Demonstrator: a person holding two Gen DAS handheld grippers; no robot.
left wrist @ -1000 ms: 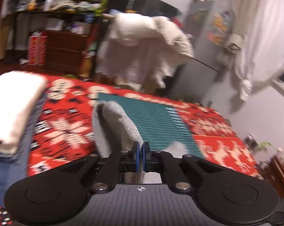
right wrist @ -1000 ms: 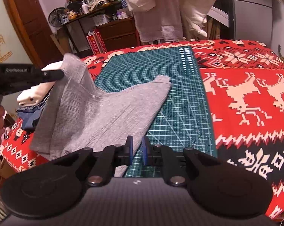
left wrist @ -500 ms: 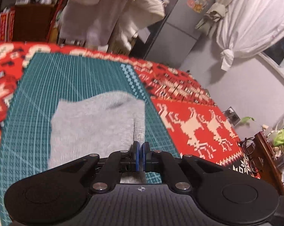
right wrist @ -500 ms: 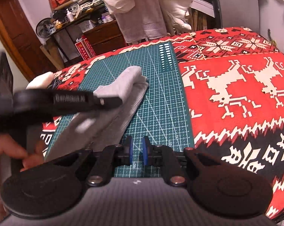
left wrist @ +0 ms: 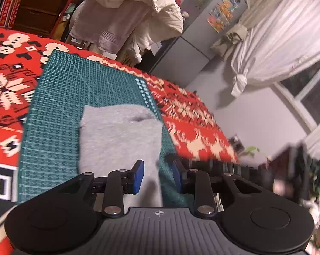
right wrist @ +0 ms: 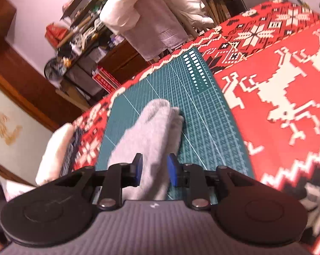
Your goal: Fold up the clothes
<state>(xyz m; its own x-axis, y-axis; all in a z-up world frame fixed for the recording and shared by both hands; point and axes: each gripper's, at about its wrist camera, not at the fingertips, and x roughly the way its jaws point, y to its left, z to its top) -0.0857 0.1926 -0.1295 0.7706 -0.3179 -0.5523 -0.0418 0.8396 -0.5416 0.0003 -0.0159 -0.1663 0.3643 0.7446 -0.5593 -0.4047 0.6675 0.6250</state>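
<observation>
Both grippers let go! The left gripper [left wrist: 157, 177], which half a second ago had its blue pads pinched together on the cloth, now stands with its jaws wide apart and nothing between them but air over the fabric. The right gripper [right wrist: 154, 171] shows the same: narrow a moment ago, spread now, gripping nothing.

The soft grey knitted garment [left wrist: 119, 136] is down on the green gridded cutting mat [left wrist: 53, 114], lying as a folded rectangle with its right edge close to the mat's right border. A second ago it was lifted and draped in the air; now it rests doubled over on itself. In the right wrist view it reads as a rounded, thicker bundle [right wrist: 151, 127], so the fold looks to have landed, though motion blur hides how neatly the edges line up.

The mat sits on the red patterned blanket with white reindeer [right wrist: 283, 97], and a stack of folded clothes, cream on top of dark blue [right wrist: 55, 148], waits off the mat's left side.

My read: this fold is complete and released. Next call is probably either one more fold or a fresh grip to carry the piece to that stack.
</observation>
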